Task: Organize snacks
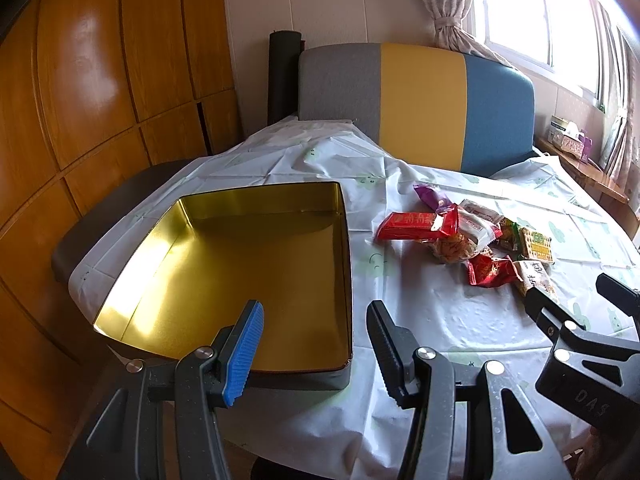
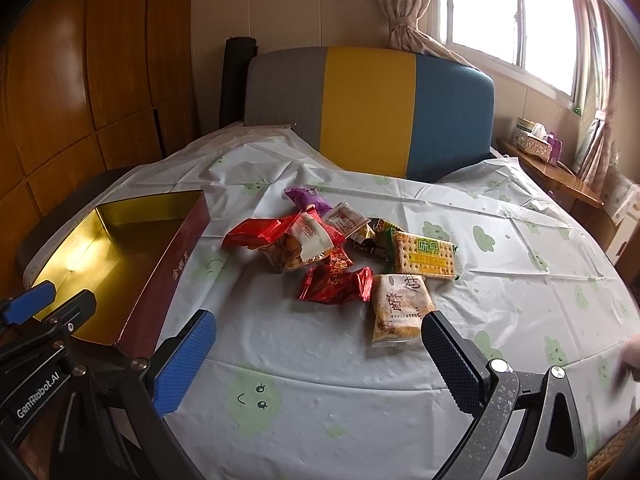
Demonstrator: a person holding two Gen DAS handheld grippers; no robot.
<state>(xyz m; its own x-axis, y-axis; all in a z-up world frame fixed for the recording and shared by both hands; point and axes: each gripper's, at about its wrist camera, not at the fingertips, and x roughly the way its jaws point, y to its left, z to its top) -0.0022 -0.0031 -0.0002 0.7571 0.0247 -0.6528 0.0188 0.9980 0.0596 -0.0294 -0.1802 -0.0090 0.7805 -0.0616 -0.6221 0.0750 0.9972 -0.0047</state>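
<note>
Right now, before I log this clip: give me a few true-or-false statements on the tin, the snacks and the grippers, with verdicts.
1. The gold-lined tin holds no snacks. True.
2. The snack pile lies on the tablecloth, beside the tin. True.
3. The right gripper is clamped on the beige packet. False: it is open and empty, with the packet beyond its tips.
4. The left gripper is shut on a red packet. False: it is open, holding nothing.
5. A purple packet lies at the pile's far edge. True.
</note>
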